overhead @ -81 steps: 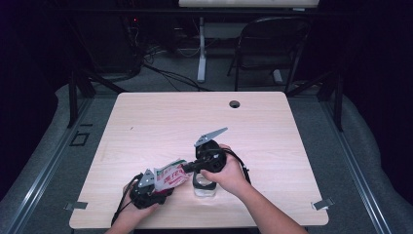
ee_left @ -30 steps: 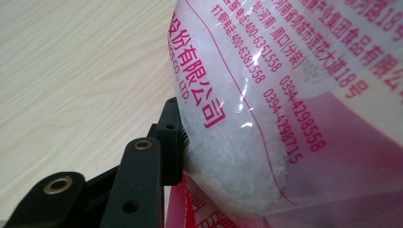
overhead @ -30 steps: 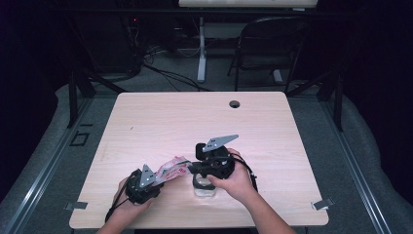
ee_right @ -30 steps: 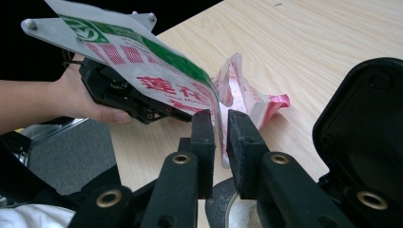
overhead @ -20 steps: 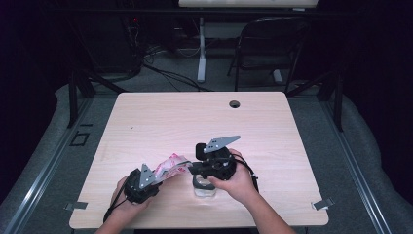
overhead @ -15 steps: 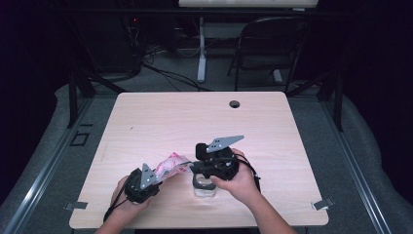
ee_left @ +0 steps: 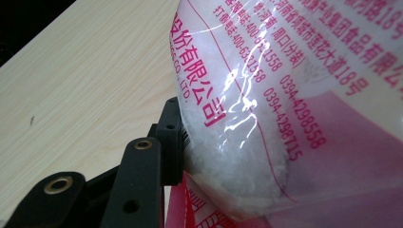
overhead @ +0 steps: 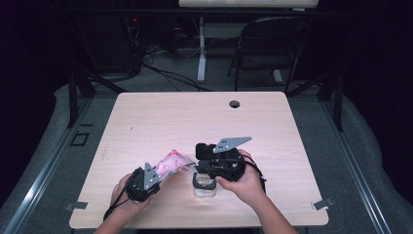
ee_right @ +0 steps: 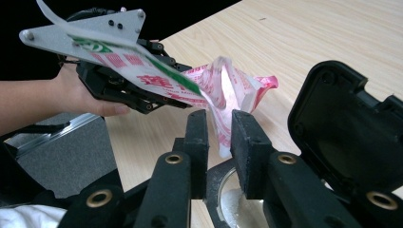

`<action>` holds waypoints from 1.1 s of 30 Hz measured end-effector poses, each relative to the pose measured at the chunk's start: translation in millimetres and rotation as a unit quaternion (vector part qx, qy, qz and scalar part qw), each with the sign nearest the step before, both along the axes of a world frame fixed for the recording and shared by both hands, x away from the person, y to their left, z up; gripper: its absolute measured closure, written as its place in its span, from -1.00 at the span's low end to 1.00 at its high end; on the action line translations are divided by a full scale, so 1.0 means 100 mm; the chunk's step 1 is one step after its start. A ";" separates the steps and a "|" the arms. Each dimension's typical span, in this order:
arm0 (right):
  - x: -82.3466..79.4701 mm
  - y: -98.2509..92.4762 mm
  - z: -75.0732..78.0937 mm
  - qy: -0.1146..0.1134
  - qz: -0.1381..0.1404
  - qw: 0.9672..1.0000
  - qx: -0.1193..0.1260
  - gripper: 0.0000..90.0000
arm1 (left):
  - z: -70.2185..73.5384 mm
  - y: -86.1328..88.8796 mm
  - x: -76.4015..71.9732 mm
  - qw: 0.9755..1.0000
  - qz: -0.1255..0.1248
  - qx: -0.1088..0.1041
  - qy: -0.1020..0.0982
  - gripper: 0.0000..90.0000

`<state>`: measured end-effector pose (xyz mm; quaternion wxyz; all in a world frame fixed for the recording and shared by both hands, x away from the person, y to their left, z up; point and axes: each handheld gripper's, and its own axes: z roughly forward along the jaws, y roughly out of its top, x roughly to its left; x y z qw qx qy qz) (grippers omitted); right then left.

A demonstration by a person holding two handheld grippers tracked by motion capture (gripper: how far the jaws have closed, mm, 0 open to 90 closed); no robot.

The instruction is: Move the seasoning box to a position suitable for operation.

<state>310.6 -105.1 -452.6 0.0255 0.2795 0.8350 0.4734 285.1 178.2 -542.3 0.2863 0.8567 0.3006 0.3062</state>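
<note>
A pink-and-white plastic bag [overhead: 171, 162] of white granules hangs just above the table near its front edge. My left gripper [overhead: 160, 171] is shut on it; one black finger [ee_left: 171, 137] presses into the bulging bag [ee_left: 294, 95]. My right gripper [ee_right: 222, 128] stands over a clear jar [overhead: 204, 187] whose black flip lid [ee_right: 342, 128] is up. Its jaws have just been opening, and the bag's crumpled corner [ee_right: 223, 95] hangs loosely between the pads with gaps on both sides. In the right gripper view the left gripper [ee_right: 180, 102] shows farther off, with a hand behind it.
The light wooden table [overhead: 195, 117] has a round cable hole [overhead: 234, 104] near its far edge. A folding chair [overhead: 272, 44] and cables lie on the floor beyond the table. Both forearms come in over the front edge.
The left gripper drew back to the left from the jar, then the bag's free end rose and bunched up. Over the last second both hands stayed almost still.
</note>
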 end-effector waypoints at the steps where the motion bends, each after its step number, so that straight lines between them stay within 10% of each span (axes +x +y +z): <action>1: 0.00 0.00 0.01 -0.003 0.000 1.000 -0.001 0.70 | 0.00 0.00 0.00 1.000 -0.001 0.002 0.000 0.37; 33: -0.05 0.09 0.05 -0.028 0.002 1.000 0.001 0.46 | 0.02 -0.10 -0.01 0.999 0.007 0.031 -0.015 0.37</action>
